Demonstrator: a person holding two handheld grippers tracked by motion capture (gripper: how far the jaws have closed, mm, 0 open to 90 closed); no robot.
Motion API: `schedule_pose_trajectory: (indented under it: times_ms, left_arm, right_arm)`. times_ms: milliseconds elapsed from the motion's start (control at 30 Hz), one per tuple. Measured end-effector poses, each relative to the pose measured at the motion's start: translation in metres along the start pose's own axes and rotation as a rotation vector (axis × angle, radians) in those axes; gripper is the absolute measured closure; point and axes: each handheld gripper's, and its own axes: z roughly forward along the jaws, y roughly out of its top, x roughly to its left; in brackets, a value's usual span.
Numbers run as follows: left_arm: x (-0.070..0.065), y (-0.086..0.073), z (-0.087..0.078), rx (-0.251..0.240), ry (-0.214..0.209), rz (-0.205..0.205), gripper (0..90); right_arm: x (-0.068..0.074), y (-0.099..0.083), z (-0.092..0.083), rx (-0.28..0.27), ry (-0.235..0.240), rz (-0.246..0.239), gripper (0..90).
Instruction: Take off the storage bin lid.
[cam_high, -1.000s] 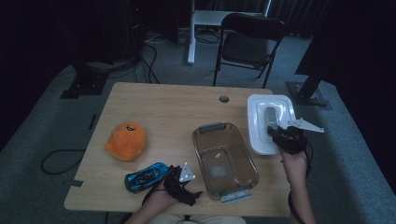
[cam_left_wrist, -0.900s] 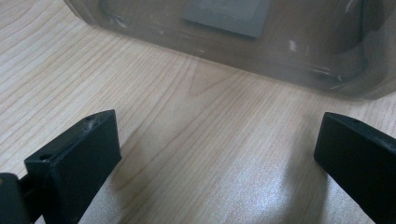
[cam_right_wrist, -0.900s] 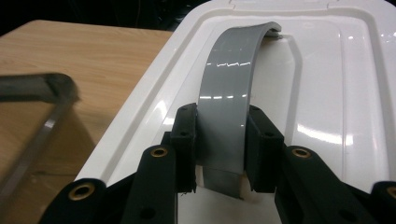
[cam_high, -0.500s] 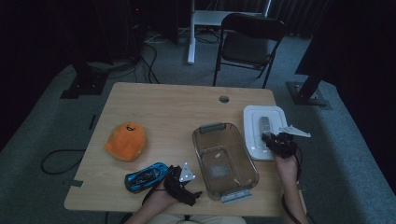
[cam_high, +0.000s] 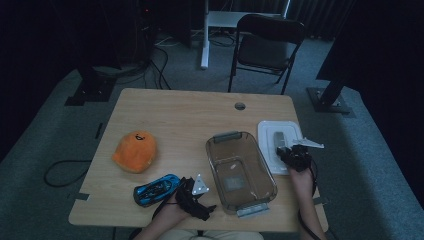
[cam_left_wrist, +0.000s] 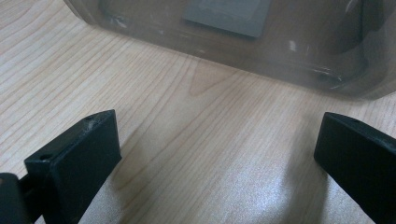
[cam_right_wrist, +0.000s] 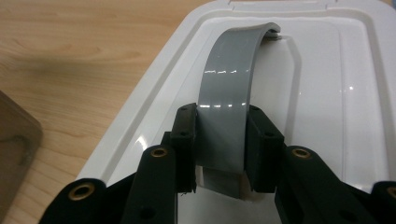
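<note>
A white lid with a grey arched handle lies at the table's right edge. My right gripper is shut on that handle, its pads pressed on both sides of the strap; in the high view the right gripper sits over the lid's near end. Left of the lid stands a clear plastic container with nothing in it. My left gripper rests near the front edge beside the container, and its jaws stand wide open in the left gripper view, facing the container's wall.
An orange plush toy sits at the table's left. A blue toy car lies just left of my left hand. A cable hole is near the far edge, and a black chair stands beyond the table.
My right gripper has come down and toward the front edge with the lid by its handle. The left gripper has stayed where it was.
</note>
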Motion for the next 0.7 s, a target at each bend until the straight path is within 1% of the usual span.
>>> schedule_pose_trajectory:
  times_ms: [167, 233, 267, 333, 400, 433, 567, 633, 700]
  left_arm:
    - [0.000, 0.000, 0.000, 0.000, 0.000, 0.000, 0.9]
    - [0.000, 0.000, 0.000, 0.000, 0.000, 0.000, 0.9]
    - [0.000, 0.000, 0.000, 0.000, 0.000, 0.000, 1.0]
    - [0.000, 0.000, 0.000, 0.000, 0.000, 0.000, 0.9]
    - [0.000, 0.000, 0.000, 0.000, 0.000, 0.000, 1.0]
    - [0.000, 0.000, 0.000, 0.000, 0.000, 0.000, 1.0]
    - [0.000, 0.000, 0.000, 0.000, 0.000, 0.000, 1.0]
    - [0.000, 0.000, 0.000, 0.000, 0.000, 0.000, 0.9]
    - [0.000, 0.000, 0.000, 0.000, 0.000, 0.000, 0.9]
  right_arm:
    - [-0.003, -0.005, 0.006, 0.018, 0.008, 0.019, 67.9]
    - [-0.005, -0.006, 0.007, 0.014, 0.017, 0.032, 67.9]
    - [-0.005, -0.006, 0.007, 0.015, 0.017, 0.029, 67.5]
    - [-0.005, -0.006, 0.008, 0.020, 0.003, 0.016, 60.6]
    - [-0.005, -0.006, 0.007, 0.019, 0.004, 0.020, 55.5]
    - [-0.005, -0.006, 0.006, 0.016, -0.003, 0.018, 52.2]
    - [-0.005, -0.004, -0.001, -0.001, -0.007, 0.013, 45.3]
    - [-0.005, -0.003, -0.006, -0.011, -0.004, 0.012, 39.0]
    - [-0.005, -0.004, -0.008, -0.011, 0.000, 0.014, 37.2]
